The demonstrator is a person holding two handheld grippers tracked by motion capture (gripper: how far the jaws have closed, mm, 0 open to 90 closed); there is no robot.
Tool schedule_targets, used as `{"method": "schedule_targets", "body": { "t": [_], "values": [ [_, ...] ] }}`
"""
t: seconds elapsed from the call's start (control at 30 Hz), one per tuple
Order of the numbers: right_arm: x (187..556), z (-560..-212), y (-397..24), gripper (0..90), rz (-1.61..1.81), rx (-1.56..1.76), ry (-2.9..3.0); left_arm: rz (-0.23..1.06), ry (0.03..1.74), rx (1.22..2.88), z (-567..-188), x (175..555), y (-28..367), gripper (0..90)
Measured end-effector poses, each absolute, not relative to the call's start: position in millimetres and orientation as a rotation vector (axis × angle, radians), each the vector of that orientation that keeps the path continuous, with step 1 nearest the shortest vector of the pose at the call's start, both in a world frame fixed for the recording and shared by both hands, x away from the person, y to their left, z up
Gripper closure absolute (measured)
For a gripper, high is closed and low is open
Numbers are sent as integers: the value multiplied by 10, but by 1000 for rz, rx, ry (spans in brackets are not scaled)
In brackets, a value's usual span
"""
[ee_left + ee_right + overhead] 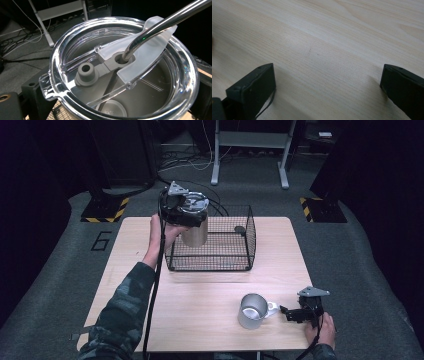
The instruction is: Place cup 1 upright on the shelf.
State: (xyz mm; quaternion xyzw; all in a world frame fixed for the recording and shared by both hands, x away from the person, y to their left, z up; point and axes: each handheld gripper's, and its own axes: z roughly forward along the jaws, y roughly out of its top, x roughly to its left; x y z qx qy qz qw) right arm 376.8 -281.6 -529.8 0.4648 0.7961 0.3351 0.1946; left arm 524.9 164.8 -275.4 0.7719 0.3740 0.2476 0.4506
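A steel tumbler (195, 233) with a clear lid (75, 50) and a metal straw (160, 22) hangs at the left side of a black wire basket (235, 262). My left gripper (191, 216) is shut on its upper part, and the black jaws flank the lid in the left gripper view. I cannot tell whether the tumbler's base touches the basket floor. A steel mug (251, 312) with a white handle stands on the table near the front right. Just right of the mug, my right gripper (291, 314) (327, 82) rests low over the wood, open, with nothing between its jaws.
The wooden table (200, 295) has bare room in front of the basket and at the left. A small dark round thing (240, 229) lies in the basket's back right. Cables and a desk frame (250, 150) stand on the floor beyond.
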Motion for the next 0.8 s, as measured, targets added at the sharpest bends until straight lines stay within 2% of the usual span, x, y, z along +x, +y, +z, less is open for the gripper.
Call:
{"method": "schedule_targets", "body": {
  "t": [0.57, 0.6, 0.8],
  "values": [
    [3769, -5298, -2816, 0, 940, 1302, 2232, 605, 980, 1912, -2882, 5450, 1637, 38],
    [3769, -5298, -2816, 0, 940, 1302, 2232, 597, 1005, 1923, -2970, 5551, 1627, 38],
    [3769, -5299, -2816, 0, 940, 1302, 2231, 596, 1027, 1945, -3043, 5625, 1620, 37]
  ]
}}
